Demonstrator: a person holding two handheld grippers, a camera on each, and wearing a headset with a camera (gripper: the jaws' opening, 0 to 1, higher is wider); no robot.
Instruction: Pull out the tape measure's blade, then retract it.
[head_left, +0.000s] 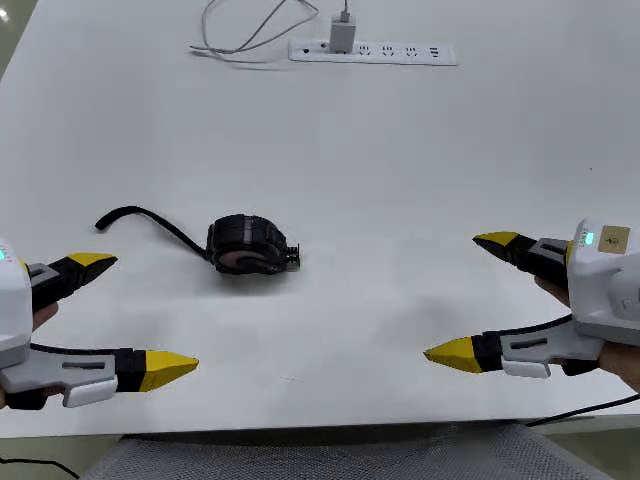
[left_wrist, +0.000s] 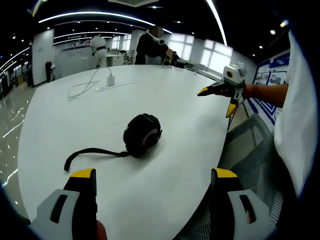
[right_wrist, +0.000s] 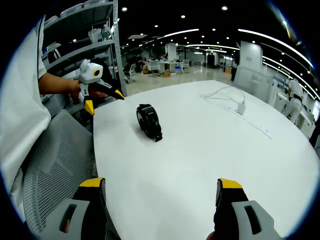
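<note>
Jaws spread wide and holding nothing, the left gripper (head_left: 156, 311) hovers released over the near left edge of the white, round-edged counter (head_left: 400, 180). The right gripper (head_left: 450, 295) mirrors it at the near right edge, its jaws likewise parted and empty. The two are well apart, their yellow tips pointing inward.

Between them, nearer the left gripper and a little farther in from the edge, the black, round-cased tape measure (head_left: 248, 245) rests on the counter. Its blade is wound in, and the small end hook (head_left: 295, 256) sits at the case mouth on the side facing the right gripper. A black wrist strap (head_left: 140, 218) trails from the other side of the case and curves away to the left. Neither gripper touches case or strap; bare white counter surface lies between each gripper and the tape measure.

Toward the far side a white power strip (head_left: 375, 50) lies flat, with a white charger plug (head_left: 342, 35) in one socket. A white cable (head_left: 245, 30) loops off to its left, well apart from the tape measure. A grey mesh chair (head_left: 300, 455) sits against the counter's near edge, below the grippers. In the right gripper view a grey metal shelving rack (right_wrist: 85, 30) stands behind the person's left arm. In the left gripper view people (left_wrist: 150, 42) stand beyond the counter's far side.
</note>
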